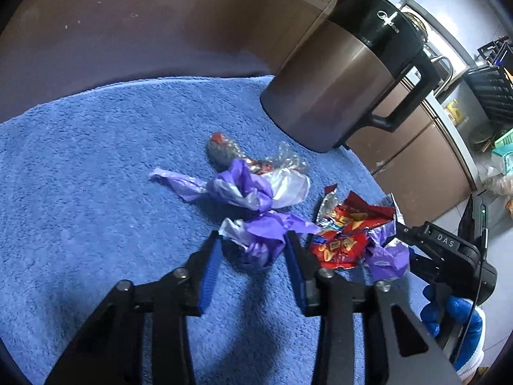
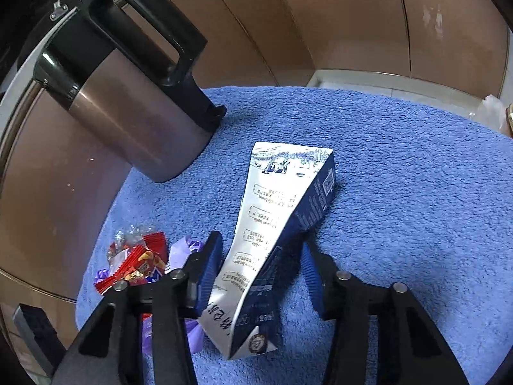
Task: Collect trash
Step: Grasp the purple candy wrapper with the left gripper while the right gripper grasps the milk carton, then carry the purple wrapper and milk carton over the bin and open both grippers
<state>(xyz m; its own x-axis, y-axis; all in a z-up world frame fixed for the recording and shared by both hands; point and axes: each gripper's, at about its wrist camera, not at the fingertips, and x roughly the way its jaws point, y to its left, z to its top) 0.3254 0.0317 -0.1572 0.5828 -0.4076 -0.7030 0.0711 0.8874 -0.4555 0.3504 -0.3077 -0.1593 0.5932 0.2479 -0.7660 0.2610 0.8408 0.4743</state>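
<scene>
In the left wrist view, my left gripper [image 1: 253,240] is open with its blue pads on either side of a crumpled purple wrapper [image 1: 259,240] on the blue towel [image 1: 96,176]. Another purple and silver wrapper [image 1: 247,189] and a clear wrapper with red print [image 1: 224,150] lie beyond it. A red snack bag [image 1: 346,234] lies to the right. In the right wrist view, my right gripper [image 2: 261,256] is open around a flattened blue and white milk carton [image 2: 279,218] lying on the towel [image 2: 416,192]. The red snack bag [image 2: 134,263] lies to its left.
A brown and black kettle [image 1: 346,77] stands on the towel's far edge, also in the right wrist view [image 2: 128,96]. Brown cabinet fronts [image 2: 352,16] surround the towel. The right gripper's body [image 1: 449,256] and a blue-gloved hand [image 1: 449,317] show at the left view's right edge.
</scene>
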